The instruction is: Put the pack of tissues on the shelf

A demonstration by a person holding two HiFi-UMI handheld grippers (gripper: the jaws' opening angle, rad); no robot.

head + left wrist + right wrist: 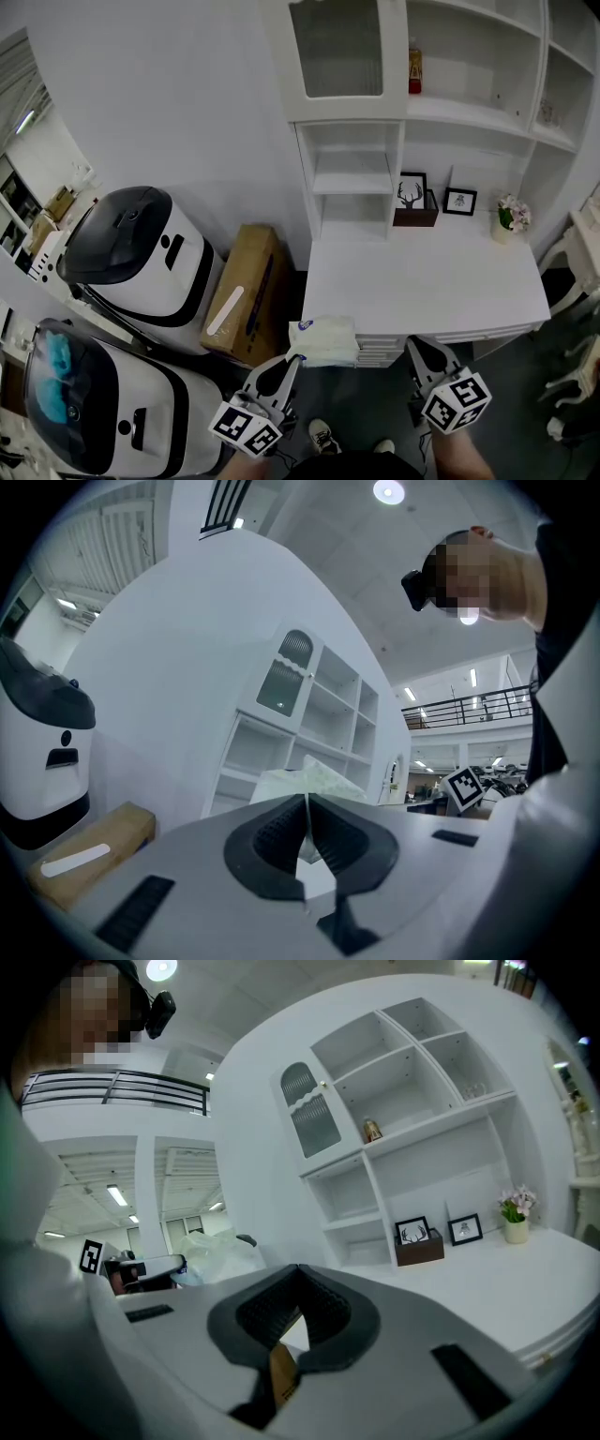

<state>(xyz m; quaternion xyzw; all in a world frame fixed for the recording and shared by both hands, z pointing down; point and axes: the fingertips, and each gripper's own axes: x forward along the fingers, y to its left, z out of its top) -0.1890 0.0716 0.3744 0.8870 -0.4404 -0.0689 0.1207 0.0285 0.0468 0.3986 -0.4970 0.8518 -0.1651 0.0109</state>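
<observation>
The pack of tissues (324, 340), white and crinkly in clear wrap, hangs just in front of the left front corner of the white desk (422, 281). My left gripper (291, 362) is shut on its near edge. In the left gripper view the pack (314, 778) rises just beyond the closed left gripper (306, 803). My right gripper (419, 347) hovers at the desk's front edge, shut with nothing in it. In the right gripper view the right gripper (298, 1274) has its tips together and the pack (220, 1251) shows to the left. The white shelf unit (352, 173) stands at the back of the desk.
Two picture frames (412, 190), a brown box (415, 217) and a flower pot (511, 217) stand at the desk's back. A bottle (414, 67) sits on an upper shelf. A cardboard box (244, 291) and two white-and-black machines (150, 248) stand on the floor at left.
</observation>
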